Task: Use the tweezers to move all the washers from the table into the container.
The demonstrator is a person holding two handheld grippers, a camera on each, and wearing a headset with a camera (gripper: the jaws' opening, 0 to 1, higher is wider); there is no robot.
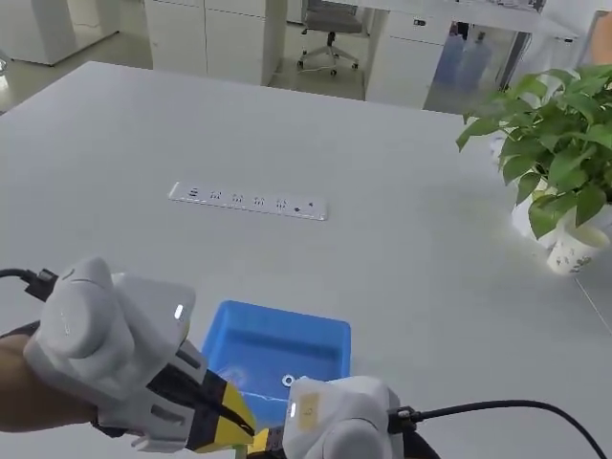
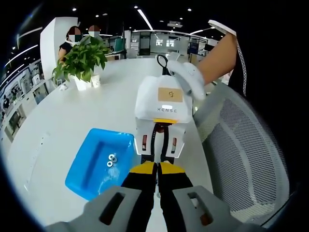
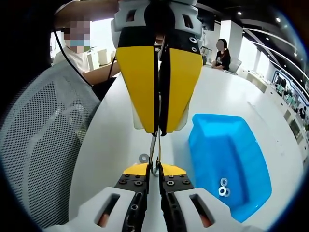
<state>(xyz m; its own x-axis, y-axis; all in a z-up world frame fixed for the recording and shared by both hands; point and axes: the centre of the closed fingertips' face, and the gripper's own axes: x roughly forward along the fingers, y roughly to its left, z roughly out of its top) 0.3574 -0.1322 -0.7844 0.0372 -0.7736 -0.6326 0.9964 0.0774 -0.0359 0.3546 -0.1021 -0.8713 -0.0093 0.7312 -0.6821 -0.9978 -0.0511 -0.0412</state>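
One washer (image 3: 144, 158) lies on the table (image 3: 113, 145) near the blue container (image 3: 227, 140), and a few more washers (image 3: 223, 186) sit inside the container at one end. The tweezers (image 3: 155, 147) stand right over the loose washer, beside the container, clenched in my left gripper (image 3: 159, 131), whose yellow jaws press together on them. My right gripper (image 3: 153, 170) meets it tip to tip, jaws drawn close around the tweezers' other end, though I cannot tell whether they grip.
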